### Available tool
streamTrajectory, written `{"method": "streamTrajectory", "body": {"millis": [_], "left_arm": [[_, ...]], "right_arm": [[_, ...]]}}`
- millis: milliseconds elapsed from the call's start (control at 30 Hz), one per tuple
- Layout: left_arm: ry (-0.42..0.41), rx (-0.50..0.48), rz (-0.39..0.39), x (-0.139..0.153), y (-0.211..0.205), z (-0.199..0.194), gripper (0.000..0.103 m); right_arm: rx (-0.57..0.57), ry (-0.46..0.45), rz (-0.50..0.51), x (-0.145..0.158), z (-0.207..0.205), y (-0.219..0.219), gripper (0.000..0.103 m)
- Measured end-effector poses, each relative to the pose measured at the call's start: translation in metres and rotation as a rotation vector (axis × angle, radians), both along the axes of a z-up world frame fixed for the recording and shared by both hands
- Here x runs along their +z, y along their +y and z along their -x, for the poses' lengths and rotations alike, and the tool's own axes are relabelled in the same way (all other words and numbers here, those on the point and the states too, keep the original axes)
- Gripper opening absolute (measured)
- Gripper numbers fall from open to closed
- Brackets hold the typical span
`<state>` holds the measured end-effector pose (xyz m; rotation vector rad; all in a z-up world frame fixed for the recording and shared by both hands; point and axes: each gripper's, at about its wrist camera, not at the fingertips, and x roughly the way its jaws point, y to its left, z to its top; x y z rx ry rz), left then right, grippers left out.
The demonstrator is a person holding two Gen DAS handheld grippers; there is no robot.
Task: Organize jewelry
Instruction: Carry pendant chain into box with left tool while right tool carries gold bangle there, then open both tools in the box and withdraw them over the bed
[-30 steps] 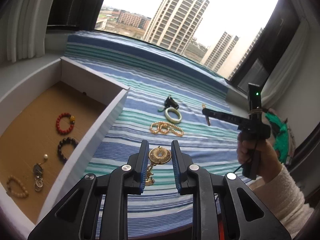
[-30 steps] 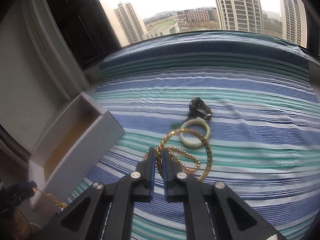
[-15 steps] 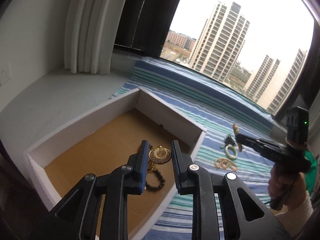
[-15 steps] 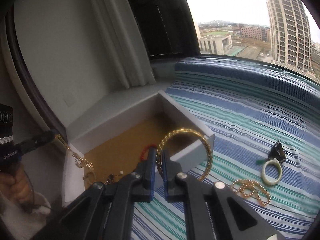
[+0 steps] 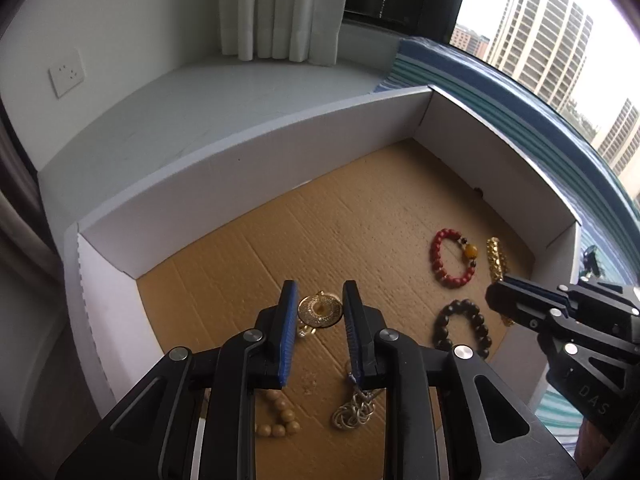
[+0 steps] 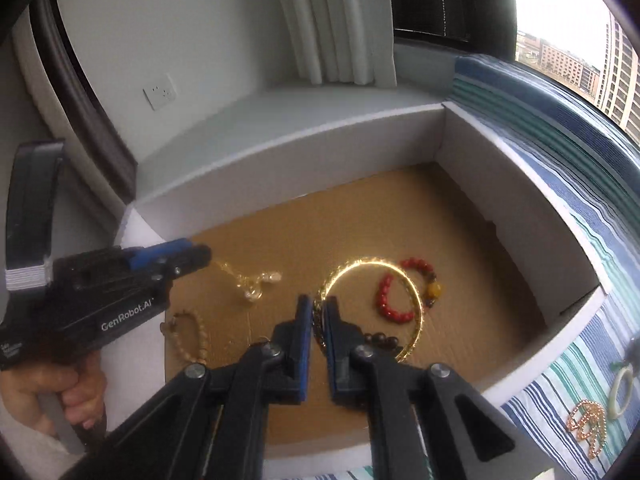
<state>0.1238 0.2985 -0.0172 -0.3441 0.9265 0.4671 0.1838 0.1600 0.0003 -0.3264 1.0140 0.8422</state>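
Observation:
My left gripper [image 5: 319, 292] is shut on a round gold pendant [image 5: 320, 311] and hangs low over the brown floor of a white box [image 5: 248, 184]. In the right wrist view the pendant's chain [image 6: 244, 280] dangles from the left gripper's tip [image 6: 200, 256] into the box. My right gripper [image 6: 317, 304] is shut on a thin gold bangle [image 6: 372, 266], held over the box's middle. It enters the left wrist view from the right [image 5: 516, 304]. Inside the box lie a red bead bracelet [image 6: 400, 292], a dark bead bracelet [image 5: 464, 328], a tan bead bracelet [image 6: 188, 336] and a silver piece [image 5: 352, 412].
The box has high white walls [image 6: 304, 168] on all sides. To its right, on the blue and green striped cloth [image 6: 560, 208], lie a pale green bangle [image 6: 622, 390] and a gold bead chain [image 6: 588, 426]. A grey sill and white curtains [image 5: 280, 8] stand behind.
Both grippers swung left from above the striped cloth to above the box and sank toward its floor. Each kept its piece: the pendant in the left, the gold bangle in the right.

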Motion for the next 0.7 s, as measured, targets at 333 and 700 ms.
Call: {"method": "streamTrajectory", "body": {"millis": [333, 700], "left_arm": [[-0.029, 0.051, -0.147, 0.020, -0.022, 0.025, 0.067], [-0.092, -0.009, -0.191, 0.045, -0.064, 0.039, 0.075]], "right_arm": [[-0.056, -0.053, -0.047, 0.008, 0.007, -0.010, 0.043], [-0.195, -0.186, -0.065, 0.024, 0.019, -0.102, 0.046]]}}
